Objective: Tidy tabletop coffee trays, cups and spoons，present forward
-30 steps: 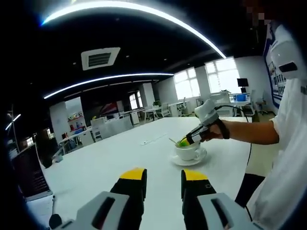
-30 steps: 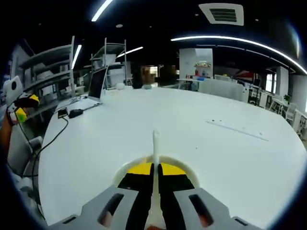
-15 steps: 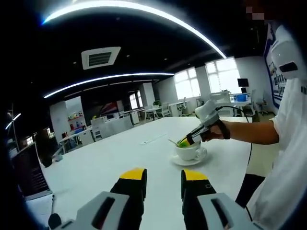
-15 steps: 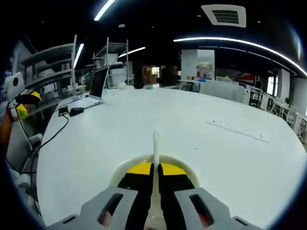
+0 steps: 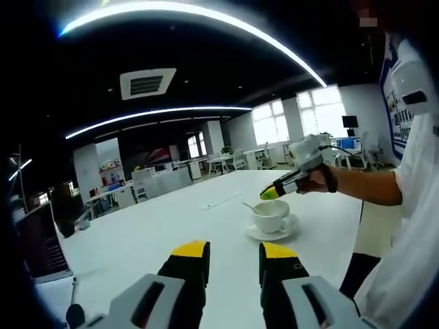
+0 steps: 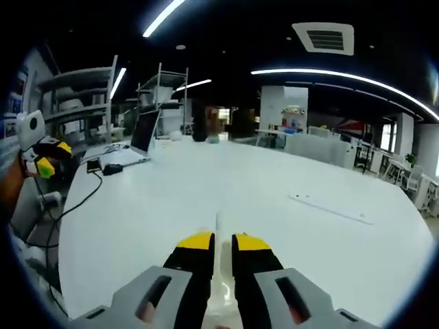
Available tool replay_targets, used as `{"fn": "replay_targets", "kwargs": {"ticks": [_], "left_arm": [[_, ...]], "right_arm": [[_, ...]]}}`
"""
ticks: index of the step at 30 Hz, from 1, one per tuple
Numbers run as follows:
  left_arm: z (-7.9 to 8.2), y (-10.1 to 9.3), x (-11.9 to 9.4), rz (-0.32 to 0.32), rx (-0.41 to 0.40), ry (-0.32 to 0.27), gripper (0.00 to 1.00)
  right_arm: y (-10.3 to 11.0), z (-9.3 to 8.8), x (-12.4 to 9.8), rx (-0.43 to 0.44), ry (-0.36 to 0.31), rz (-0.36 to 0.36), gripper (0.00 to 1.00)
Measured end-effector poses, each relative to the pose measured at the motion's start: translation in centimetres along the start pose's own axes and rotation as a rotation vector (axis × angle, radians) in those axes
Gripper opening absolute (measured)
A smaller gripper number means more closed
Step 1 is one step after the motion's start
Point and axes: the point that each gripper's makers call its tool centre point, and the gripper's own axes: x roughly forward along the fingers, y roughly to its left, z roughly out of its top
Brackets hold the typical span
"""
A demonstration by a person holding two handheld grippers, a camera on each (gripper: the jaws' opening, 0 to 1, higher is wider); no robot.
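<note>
Cup (image 5: 271, 215), white, stood on its white saucer (image 5: 273, 233) on the white worktop (image 5: 158, 236), toward the right side of the left gripper view. A pale spoon (image 5: 249, 205) rested in the cup, its handle slanting up over the rim to the left; whether the cup held liquid could not be told.

Right gripper (image 5: 267, 195), seen in the left gripper view, hung just above the cup, apart from it, yellow tips pointing down-left. A hand (image 5: 316, 178) gripped it, forearm reaching in from the right edge. In the right gripper view, the jaws (image 6: 222, 241) stood slightly apart with nothing clamped; a thin pale spoon tip (image 6: 217, 224) showed in the gap just beyond them.

Left gripper (image 5: 233, 251) was raised over bare worktop short of the cup, jaws apart, holding nothing. It also showed at the left edge of the right gripper view (image 6: 49, 159), held well clear of the worktop.

Laptop (image 6: 147, 136) sat open at the far left of the worktop, a black cable (image 6: 82, 199) running from beside it.
</note>
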Motion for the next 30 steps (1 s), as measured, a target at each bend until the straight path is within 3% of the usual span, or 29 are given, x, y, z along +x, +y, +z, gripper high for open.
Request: {"fn": "replay_targets", "kwargs": {"ticks": [4,10,14,18,25,30], "left_arm": [[0.1,-0.1,0.4,0.008,-0.002,-0.009,0.3],[0.2,1.1,1.2,0.095,-0.004,-0.036,0.31],[0.7,1.7,1.5,0.137,-0.045,-0.073,0.31],[0.9,2.6,1.8,0.188,-0.017,-0.079,0.31],[1.1,2.6,2.3,0.215,-0.019,-0.093,0.31],[0.8,2.8,2.4,0.235,-0.074,-0.111,0.32]], "right_arm": [[-0.7,1.7,-2.0,-0.013,-0.05,-0.021,0.11],[-3.0,4.0,-5.1,-0.047,-0.186,-0.044,0.11],[-4.0,4.2,-7.3,-0.05,-0.21,-0.07,0.13],[-5.6,4.0,-9.1,-0.072,-0.222,-0.114,0.14],[-8.2,3.5,-12.4,-0.042,-0.257,-0.187,0.16],[-9.4,2.7,-14.7,-0.019,-0.28,-0.234,0.16]]}}
